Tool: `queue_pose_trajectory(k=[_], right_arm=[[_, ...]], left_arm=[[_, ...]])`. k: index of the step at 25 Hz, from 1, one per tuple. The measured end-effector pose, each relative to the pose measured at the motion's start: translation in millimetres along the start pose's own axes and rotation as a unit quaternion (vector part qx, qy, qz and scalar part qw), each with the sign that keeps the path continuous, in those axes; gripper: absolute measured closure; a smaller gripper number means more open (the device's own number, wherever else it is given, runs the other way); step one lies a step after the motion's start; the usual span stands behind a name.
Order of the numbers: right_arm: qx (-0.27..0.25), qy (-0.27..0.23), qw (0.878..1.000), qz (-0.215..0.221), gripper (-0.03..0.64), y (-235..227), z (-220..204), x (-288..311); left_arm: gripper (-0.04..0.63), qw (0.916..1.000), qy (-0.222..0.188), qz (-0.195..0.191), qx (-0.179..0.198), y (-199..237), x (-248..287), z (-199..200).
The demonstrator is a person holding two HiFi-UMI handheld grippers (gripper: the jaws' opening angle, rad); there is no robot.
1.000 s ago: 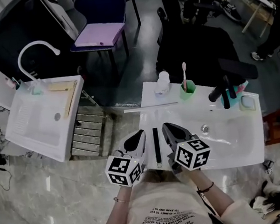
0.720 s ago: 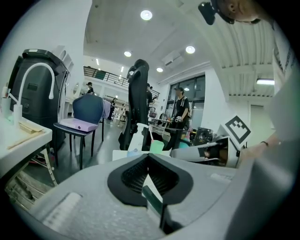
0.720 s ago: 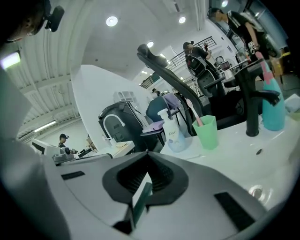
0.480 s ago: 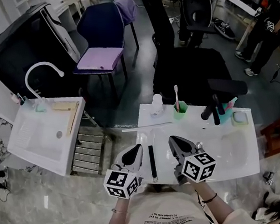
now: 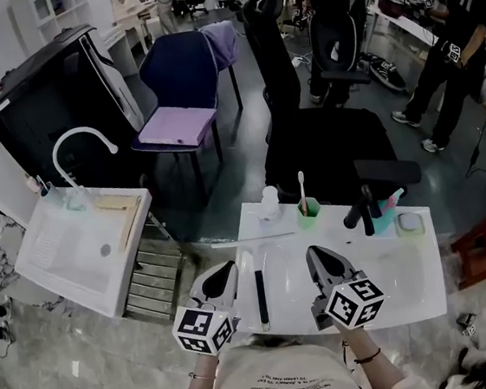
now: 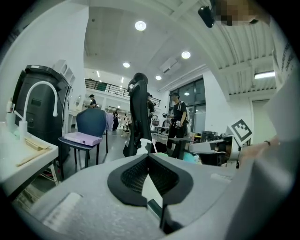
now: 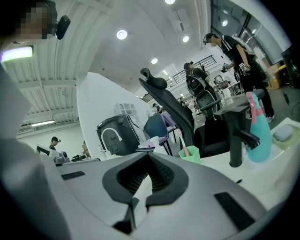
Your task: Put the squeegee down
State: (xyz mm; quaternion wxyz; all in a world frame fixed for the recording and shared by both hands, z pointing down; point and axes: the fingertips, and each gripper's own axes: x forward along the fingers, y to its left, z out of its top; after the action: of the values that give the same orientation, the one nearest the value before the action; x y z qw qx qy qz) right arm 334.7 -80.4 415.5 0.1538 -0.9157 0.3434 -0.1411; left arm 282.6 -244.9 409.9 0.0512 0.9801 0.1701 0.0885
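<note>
The squeegee (image 5: pixel 261 299) lies flat on the white tabletop (image 5: pixel 401 278), lengthwise between the two tools and apart from both, so the put-down looks done. The left hand-held gripper (image 5: pixel 220 279) and the right hand-held gripper (image 5: pixel 323 265) flank it, jaws pressed together on nothing, presumably because nothing needs holding now.

Your head camera looks steeply down on the white washbasin (image 5: pixel 402 289) from close above, while the cameras on your left gripper (image 5: pixel 224 272) and right gripper (image 5: pixel 317 257) face nearly level across it toward the black office chair (image 5: pixel 274 46) all three share
</note>
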Motion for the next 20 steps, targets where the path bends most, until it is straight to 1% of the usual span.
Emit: queue_pose_trajectory(k=[3,9,20], right_arm=[[-0.003,-0.011,1.000,-0.005,0.612,-4.1,8.0,-4.6],[-0.009,-0.021,1.000,-0.016,0.612,-9.5,14.8,-11.0],[-0.030,-0.039,0.999,-0.017,0.612,-8.1,24.9,-15.0]], left_arm=[[0.574,1.0000,-0.005,0.007,0.005,3.4,-2.1,5.3],[0.574,0.9997,-0.016,0.017,0.003,8.7,-5.5,11.4],[0.574,0.9992,-0.025,0.031,0.003,11.5,-10.4,16.6]])
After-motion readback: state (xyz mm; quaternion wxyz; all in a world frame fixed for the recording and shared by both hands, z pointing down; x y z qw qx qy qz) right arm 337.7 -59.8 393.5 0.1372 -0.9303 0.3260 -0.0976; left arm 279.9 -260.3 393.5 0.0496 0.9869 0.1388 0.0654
